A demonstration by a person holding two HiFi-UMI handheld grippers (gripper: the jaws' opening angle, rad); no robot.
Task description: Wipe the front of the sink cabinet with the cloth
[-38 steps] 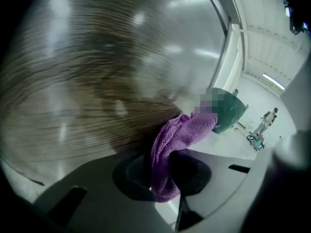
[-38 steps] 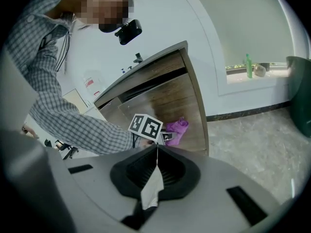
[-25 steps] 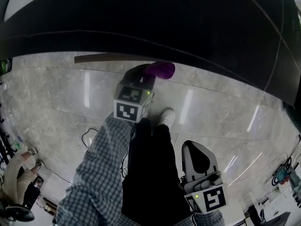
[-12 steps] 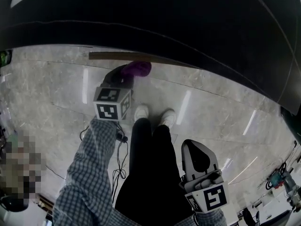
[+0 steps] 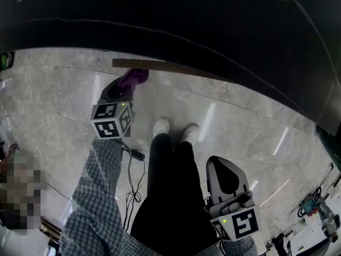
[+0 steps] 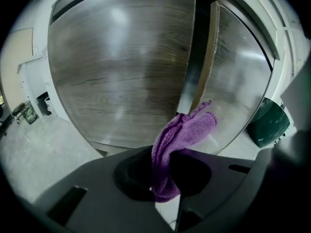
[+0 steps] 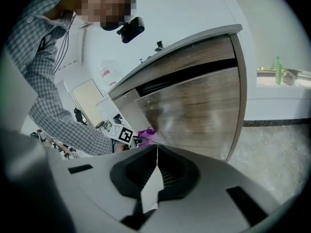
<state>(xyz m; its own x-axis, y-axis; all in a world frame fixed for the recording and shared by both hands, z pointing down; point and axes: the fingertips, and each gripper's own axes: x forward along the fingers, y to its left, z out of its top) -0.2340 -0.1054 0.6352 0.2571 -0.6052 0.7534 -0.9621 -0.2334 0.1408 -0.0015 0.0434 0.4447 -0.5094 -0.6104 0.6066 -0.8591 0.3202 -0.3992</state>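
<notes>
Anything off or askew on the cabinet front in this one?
Mildly: in the left gripper view one cabinet door seems ajar, its pale edge showing beside a dark gap. The purple cloth, clamped in the left gripper, sits right at that gap. Nothing spilled or damaged.

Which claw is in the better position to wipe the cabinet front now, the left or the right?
Left. The left claw grips the purple cloth close to the cabinet front. The right claw is shut and empty, and hangs low by the person's leg.
</notes>
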